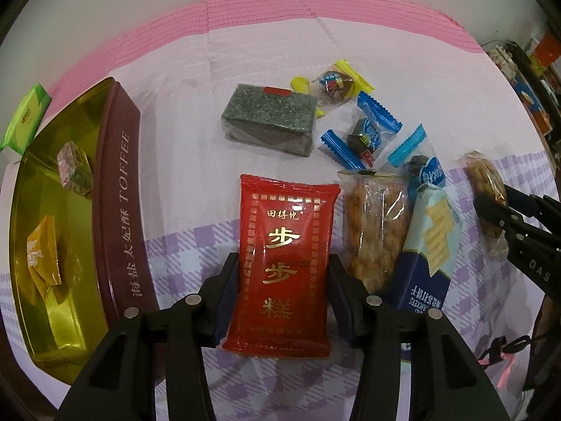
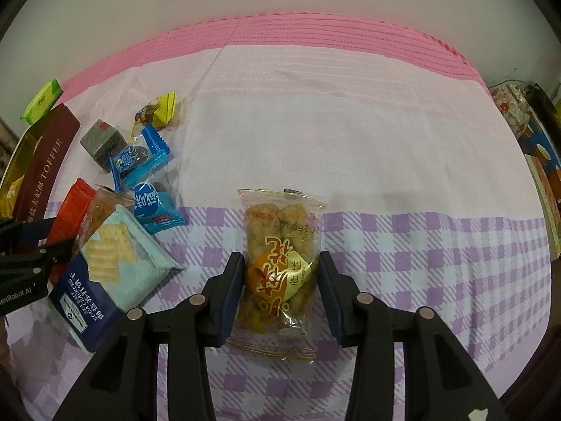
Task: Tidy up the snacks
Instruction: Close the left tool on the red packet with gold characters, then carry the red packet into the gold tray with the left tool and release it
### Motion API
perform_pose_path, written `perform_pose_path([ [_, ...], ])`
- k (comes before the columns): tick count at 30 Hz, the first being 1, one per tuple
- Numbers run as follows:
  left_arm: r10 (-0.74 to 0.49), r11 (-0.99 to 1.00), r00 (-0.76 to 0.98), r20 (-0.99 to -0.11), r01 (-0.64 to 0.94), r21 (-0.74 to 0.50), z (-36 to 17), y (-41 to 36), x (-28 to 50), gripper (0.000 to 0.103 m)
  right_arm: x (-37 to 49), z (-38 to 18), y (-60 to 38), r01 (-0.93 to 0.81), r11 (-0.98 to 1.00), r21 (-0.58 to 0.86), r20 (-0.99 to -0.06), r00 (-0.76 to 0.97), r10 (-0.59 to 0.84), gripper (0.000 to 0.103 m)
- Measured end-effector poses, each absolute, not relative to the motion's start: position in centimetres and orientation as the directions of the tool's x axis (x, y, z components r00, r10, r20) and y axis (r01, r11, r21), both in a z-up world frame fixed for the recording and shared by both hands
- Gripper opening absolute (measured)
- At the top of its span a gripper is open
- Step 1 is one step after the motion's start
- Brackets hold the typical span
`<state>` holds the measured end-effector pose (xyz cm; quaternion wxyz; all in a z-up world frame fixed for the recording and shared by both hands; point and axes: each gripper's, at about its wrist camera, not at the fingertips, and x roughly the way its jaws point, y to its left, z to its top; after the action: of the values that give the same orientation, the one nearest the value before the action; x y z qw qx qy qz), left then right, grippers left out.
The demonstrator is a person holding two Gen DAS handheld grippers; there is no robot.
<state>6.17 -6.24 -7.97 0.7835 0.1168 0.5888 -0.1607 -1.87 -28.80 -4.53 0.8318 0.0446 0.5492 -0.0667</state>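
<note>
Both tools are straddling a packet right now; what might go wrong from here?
1. The left tool straddles the red cake packet; its slick film may slip out.
2. The clear cracker bar lies right alongside and may get nudged.
3. The right tool may crush the puffed snack bag.

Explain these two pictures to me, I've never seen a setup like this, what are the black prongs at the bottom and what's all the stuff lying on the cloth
The black prongs are two-finger grippers that a person holds, one in each hand. Each carries a wide-angle camera looking along its fingers, so one picture is the left hand's view, the other the right's.

The left gripper straddles a red snack packet; the right gripper straddles a clear bag of golden puffed snacks. Both packets seem to lie on the checked cloth, and I cannot tell whether either is actually being squeezed.

Also on the cloth: a dark seaweed-coloured block, blue-wrapped sweets, a yellow-wrapped sweet, a soda cracker pack and an open toffee tin holding a few small packets.
</note>
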Motion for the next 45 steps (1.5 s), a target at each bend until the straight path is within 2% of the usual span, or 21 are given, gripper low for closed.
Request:
perform_pose_path([
  [3,-0.114,0.92,0.254,-0.96,0.391,-0.006,-8.0,-6.5,6.3,0.051,-1.9,-4.5,-28.8,0.158,0.987,-0.005,-0.92,0.386,-0.067,0.041],
  [6,-0.117,0.912,0.257,-0.959,0.41,-0.001,-8.0,-6.7,6.3,0.045,-1.9,-4.5,-28.7,0.158,0.987,-0.007,-0.92,0.386,-0.068,0.041],
  [15,-0.125,0.921,0.252,-0.96,0.388,-0.017,-7.5,-6.1,5.8,0.045,-1.8,-4.5,-28.6,0.159,0.987,-0.007,-0.92,0.386,-0.068,0.041],
  [21,-0.162,0.913,0.266,-0.95,0.406,-0.042,-6.0,-6.1,5.3,0.045,-1.8,-4.5,-28.6,0.157,0.988,-0.007,-0.92,0.386,-0.068,0.042],
  [26,-0.212,0.915,0.308,-0.928,0.395,-0.078,-2.7,-5.2,5.3,0.045,-1.8,-4.5,-28.6,0.158,0.987,-0.008,-0.92,0.387,-0.069,0.042],
  [31,-0.228,0.933,0.393,-0.891,0.349,-0.085,1.6,-2.2,6.1,0.045,-1.9,-4.5,-28.6,0.157,0.987,-0.008,-0.92,0.387,-0.069,0.042],
  [35,-0.181,0.956,0.439,-0.88,0.287,-0.054,3.6,1.7,7.0,0.045,-1.8,-4.5,-28.6,0.159,0.987,-0.008,-0.92,0.387,-0.069,0.042],
  [45,-0.095,0.991,0.395,-0.914,0.128,-0.048,1.0,9.9,8.2,0.045,-1.8,-4.5,-28.6,0.16,0.987,-0.009,-0.919,0.387,-0.071,0.042],
])
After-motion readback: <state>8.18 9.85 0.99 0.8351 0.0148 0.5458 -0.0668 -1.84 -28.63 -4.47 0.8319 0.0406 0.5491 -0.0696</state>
